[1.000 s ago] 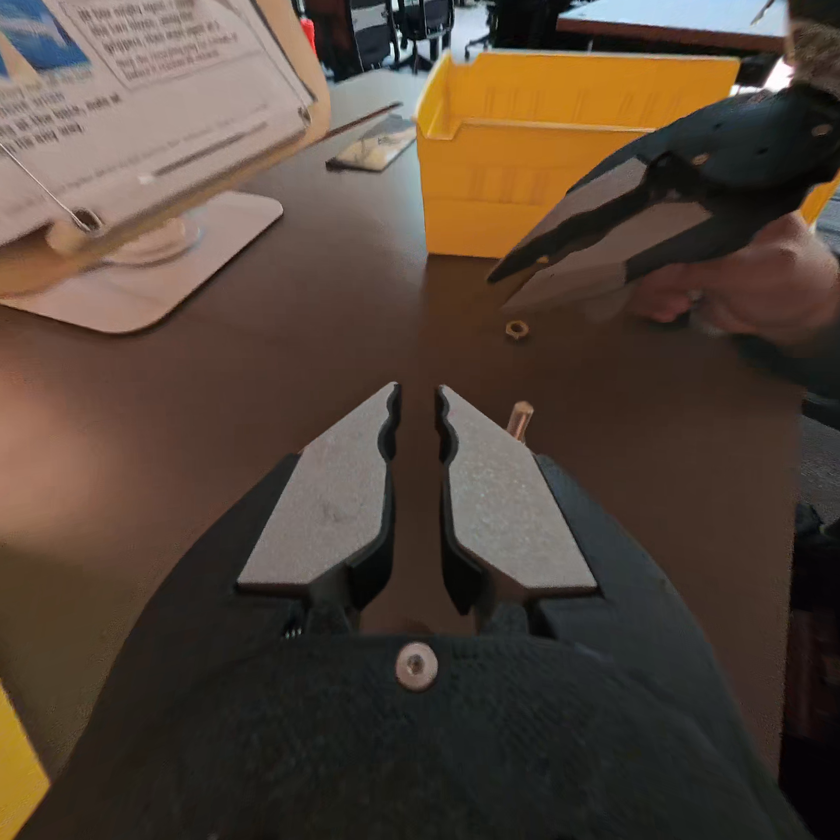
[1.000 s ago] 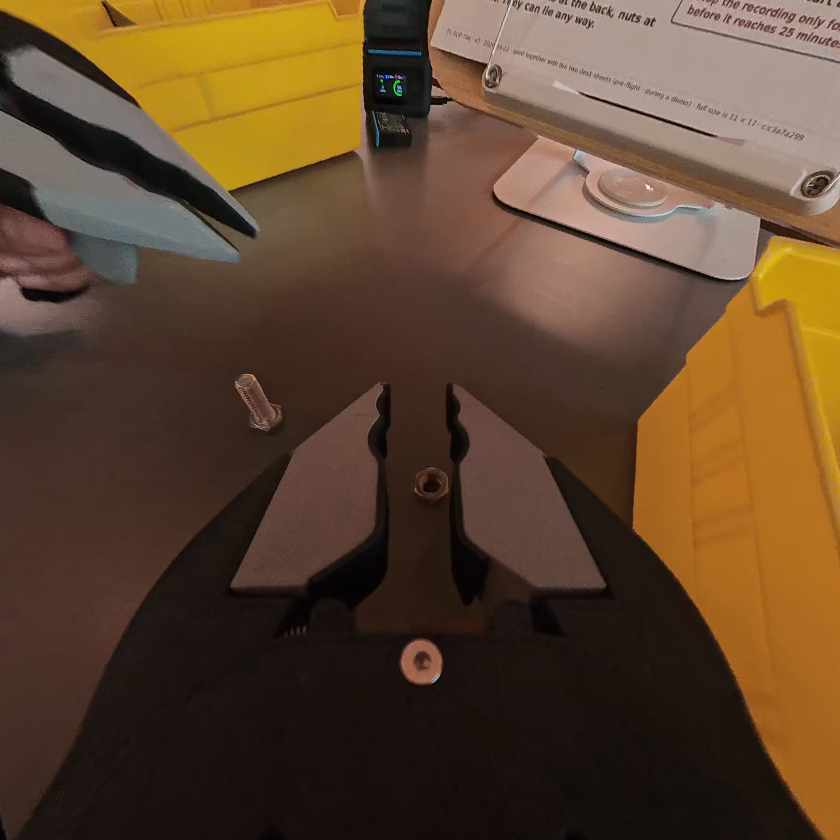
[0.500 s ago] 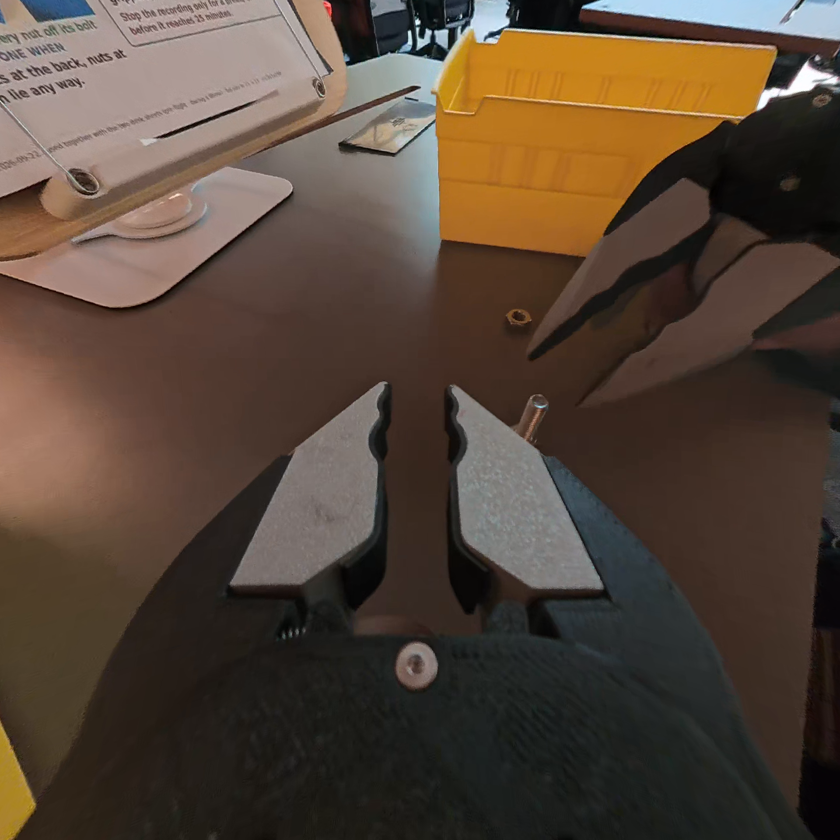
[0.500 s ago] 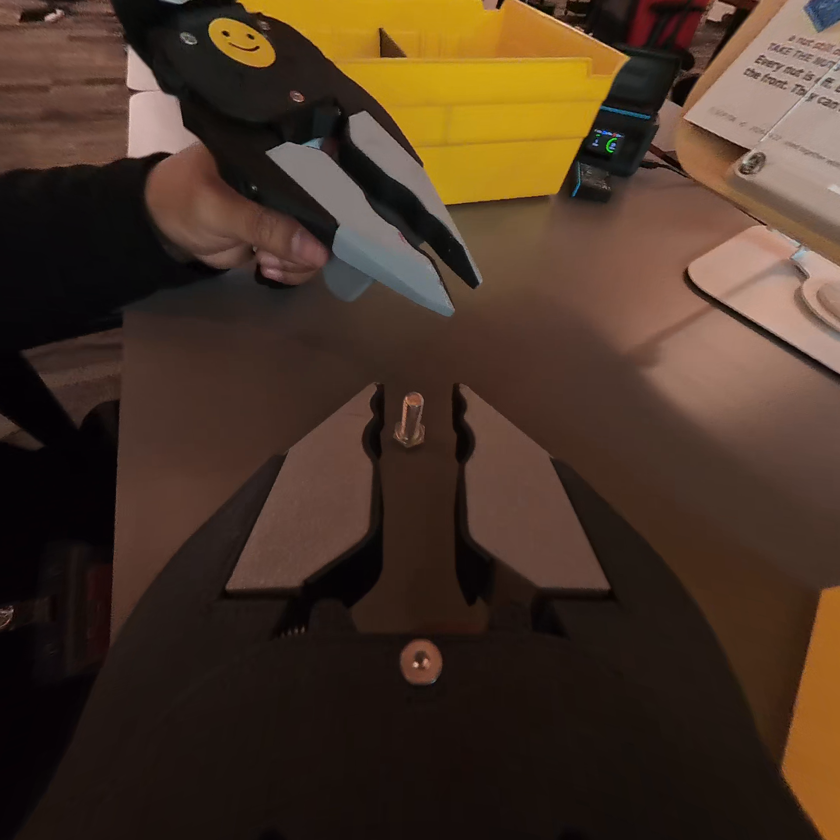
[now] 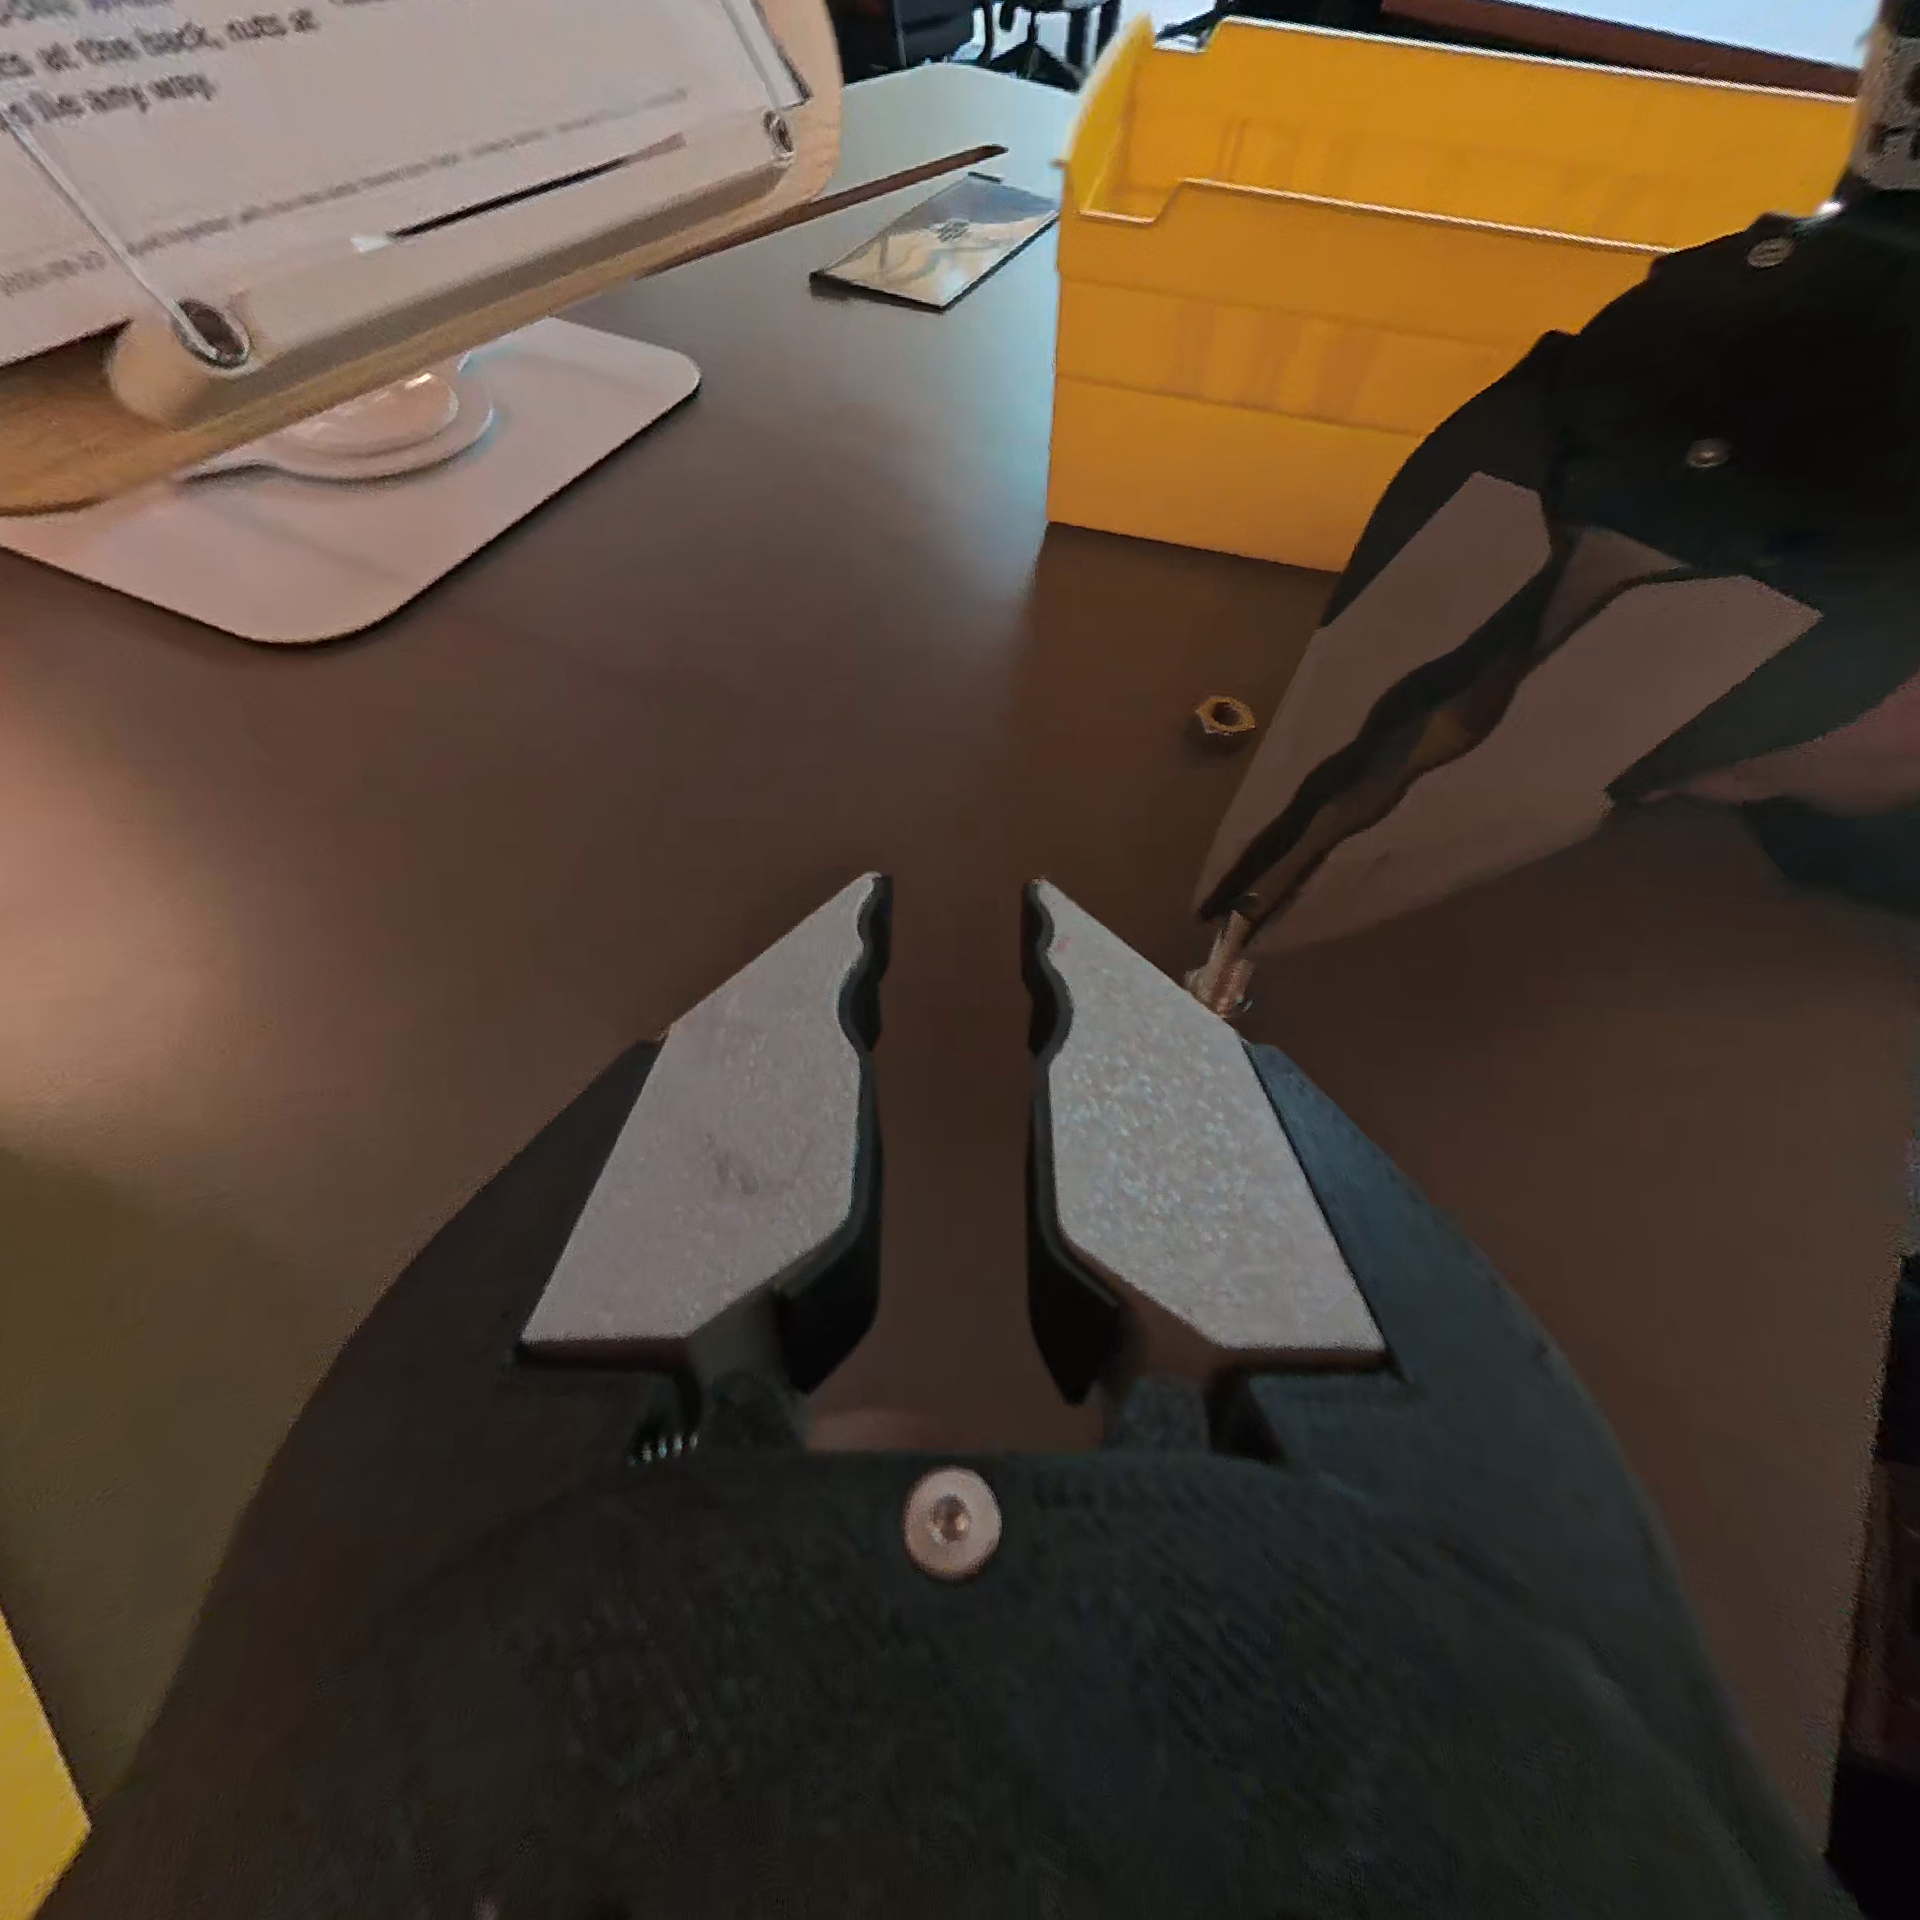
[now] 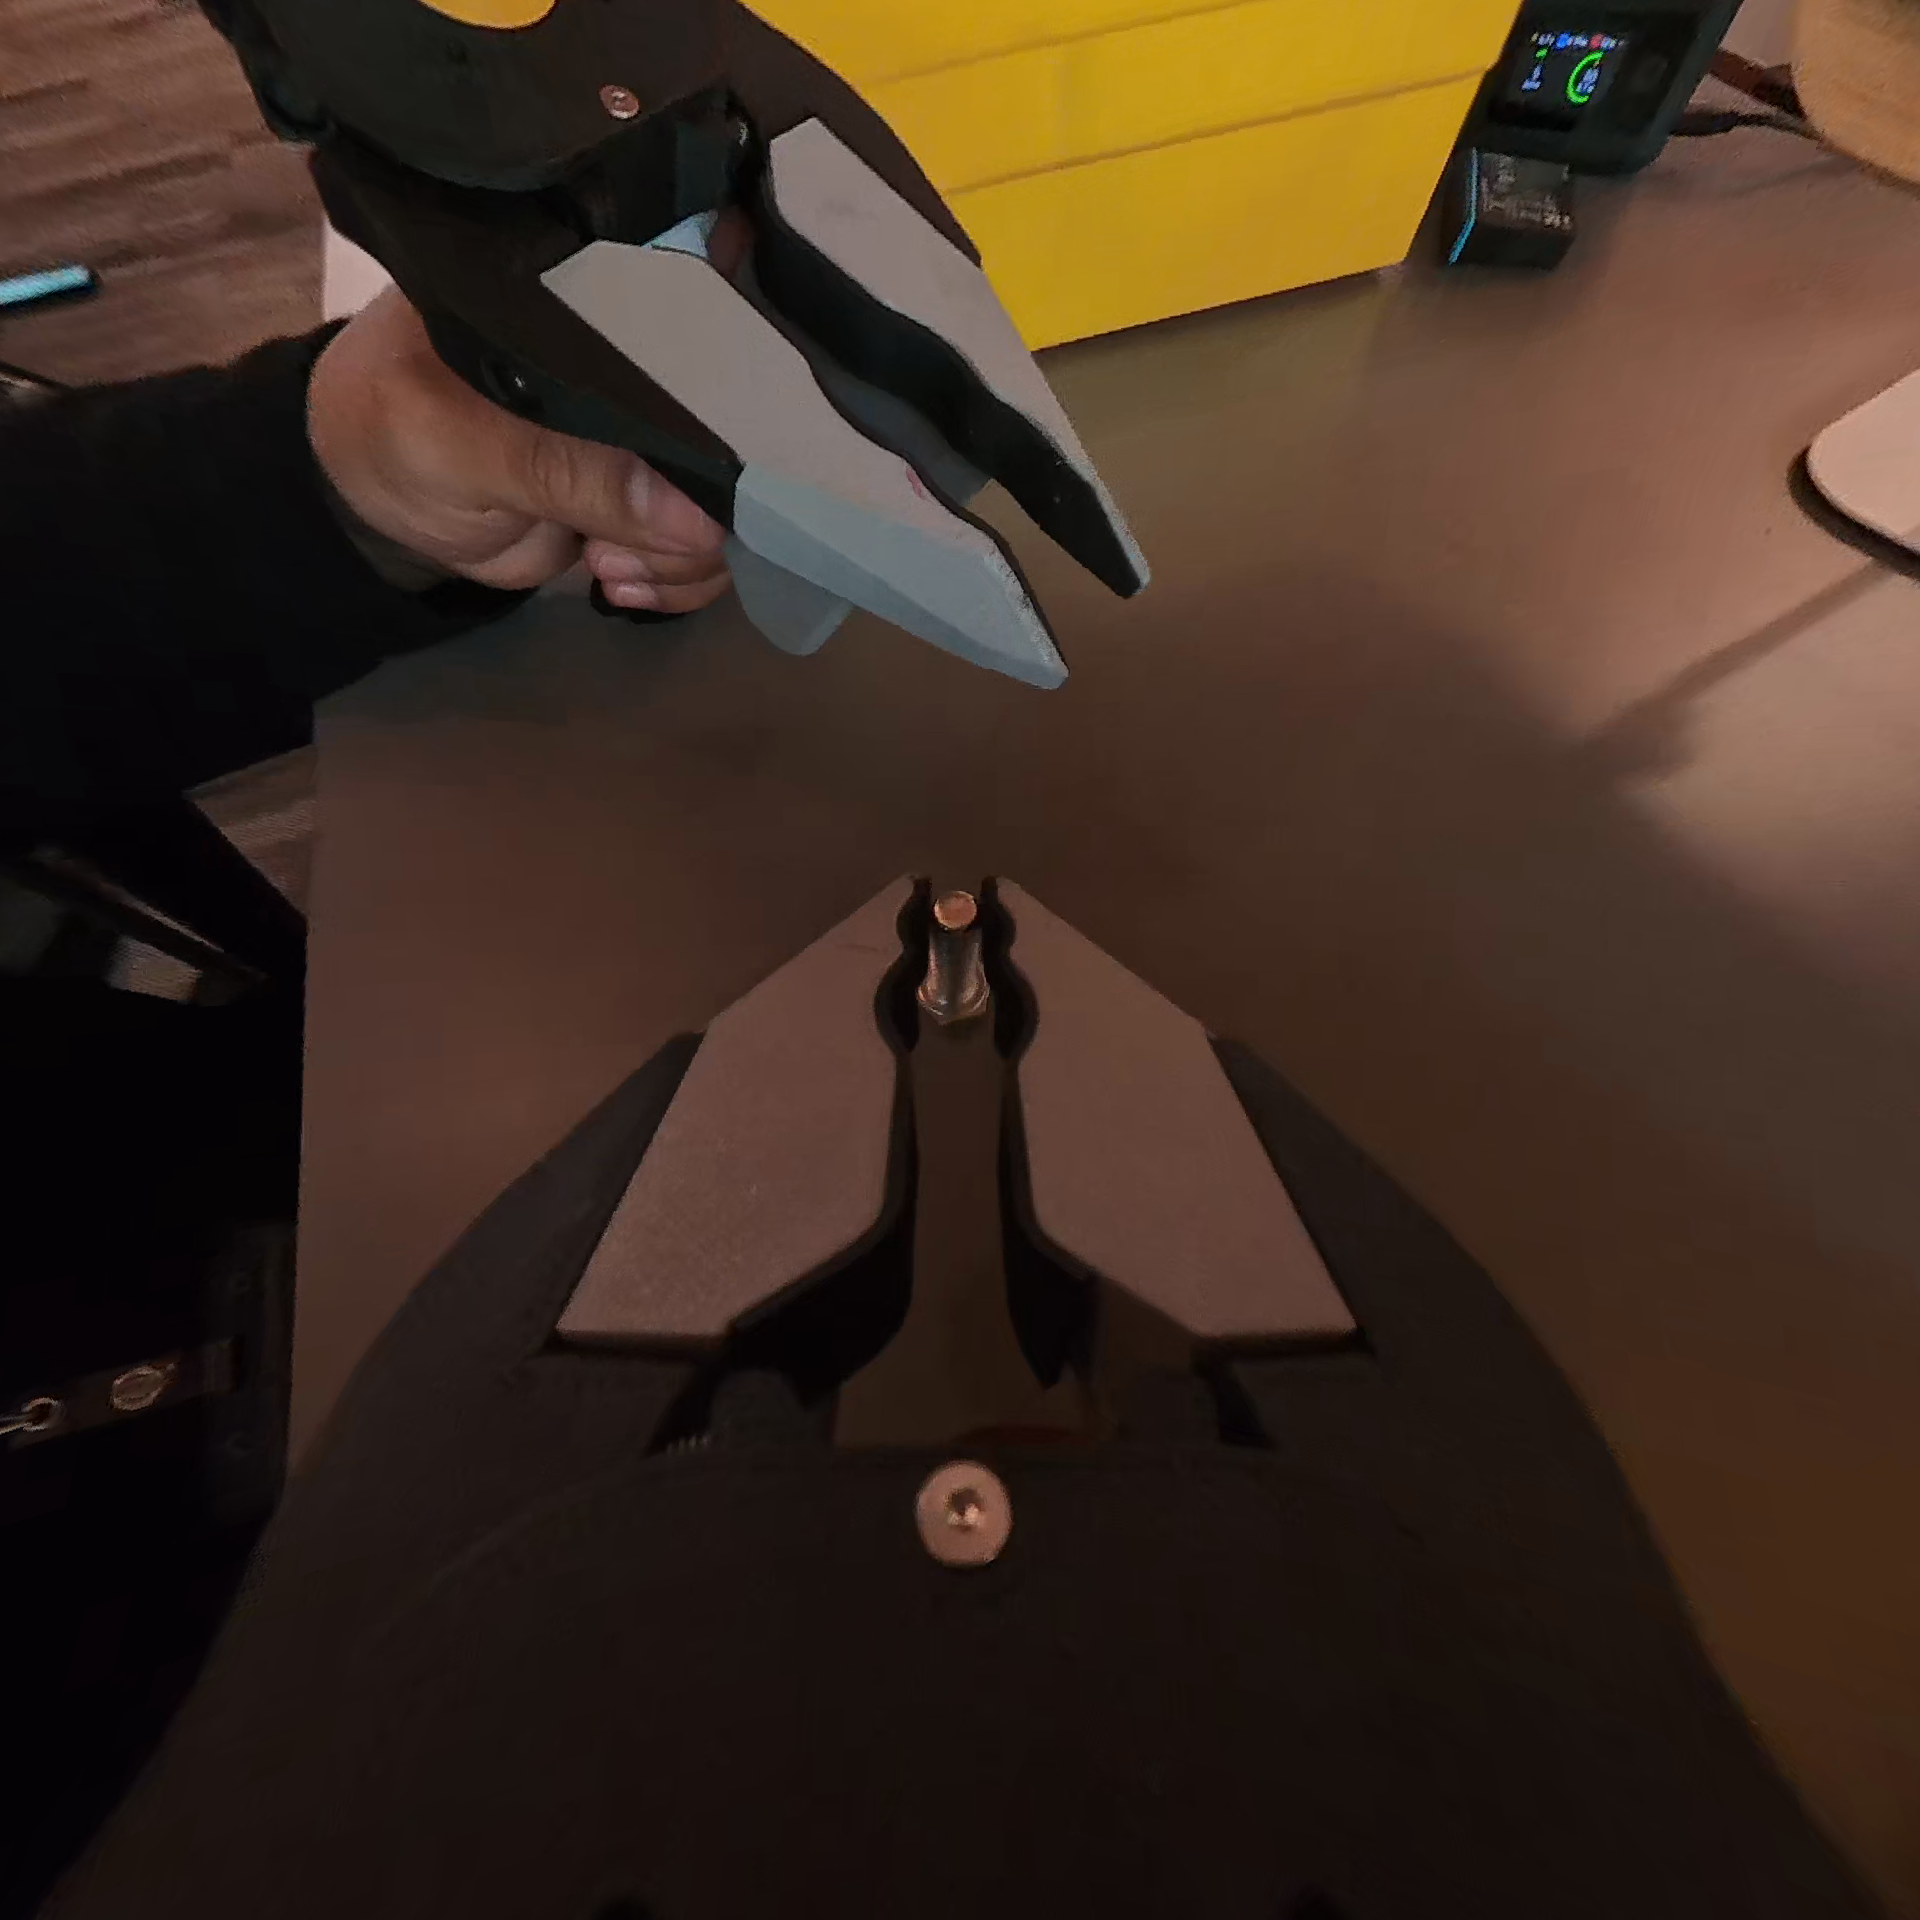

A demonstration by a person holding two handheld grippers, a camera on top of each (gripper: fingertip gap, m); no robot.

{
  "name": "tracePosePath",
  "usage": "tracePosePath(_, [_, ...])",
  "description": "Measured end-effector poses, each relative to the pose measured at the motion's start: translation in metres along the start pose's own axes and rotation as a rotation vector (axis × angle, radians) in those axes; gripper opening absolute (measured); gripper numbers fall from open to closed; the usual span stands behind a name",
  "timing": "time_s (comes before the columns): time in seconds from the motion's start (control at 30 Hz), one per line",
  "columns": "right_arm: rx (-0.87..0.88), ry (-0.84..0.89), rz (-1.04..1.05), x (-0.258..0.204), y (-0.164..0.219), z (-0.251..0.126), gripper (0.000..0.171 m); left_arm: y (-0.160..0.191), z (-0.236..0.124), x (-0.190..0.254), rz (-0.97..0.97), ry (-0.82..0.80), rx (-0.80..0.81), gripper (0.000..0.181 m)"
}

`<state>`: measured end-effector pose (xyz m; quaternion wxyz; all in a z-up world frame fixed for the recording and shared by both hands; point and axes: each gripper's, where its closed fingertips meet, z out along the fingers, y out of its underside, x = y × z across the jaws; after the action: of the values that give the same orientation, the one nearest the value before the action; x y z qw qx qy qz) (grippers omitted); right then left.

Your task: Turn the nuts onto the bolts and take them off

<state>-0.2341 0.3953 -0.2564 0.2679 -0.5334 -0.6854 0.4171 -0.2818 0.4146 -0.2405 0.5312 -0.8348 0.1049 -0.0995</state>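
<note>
A small steel bolt (image 6: 954,966) stands head-down on the dark table (image 6: 1455,831). My right gripper (image 6: 954,889) is shut on its shank. In the left wrist view the right gripper (image 5: 1222,916) comes down from the right and pinches the bolt (image 5: 1226,971) at its tips. A loose hex nut (image 5: 1223,717) lies on the table behind them. My left gripper (image 5: 956,888) is open and empty, just left of the bolt. It also shows in the right wrist view (image 6: 1091,629), held by a hand above the table.
A yellow bin (image 5: 1299,343) stands behind the nut. Another yellow bin (image 6: 1195,156) is at the far side in the right wrist view, with a small black device with a lit screen (image 6: 1558,114) beside it. A document stand (image 5: 364,447) is at far left. The gap from one gripper's tips to the other's is roughly 6 cm.
My right gripper moved from over the nut to the bolt, came down and shut on it. My left gripper stayed open and shifted slightly.
</note>
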Motion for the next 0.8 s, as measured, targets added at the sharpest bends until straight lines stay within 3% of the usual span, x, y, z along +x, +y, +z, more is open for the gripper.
tracePosePath(0.4, [0.049,-0.019,0.009,0.004,-0.003,-0.009,0.016,-0.001,-0.001,0.001,-0.004,0.012,0.007,0.022])
tracePosePath(0.8, [0.019,0.020,-0.068,0.010,-0.017,0.001,0.007,-0.003,-0.004,0.000,-0.058,0.055,0.027,0.022])
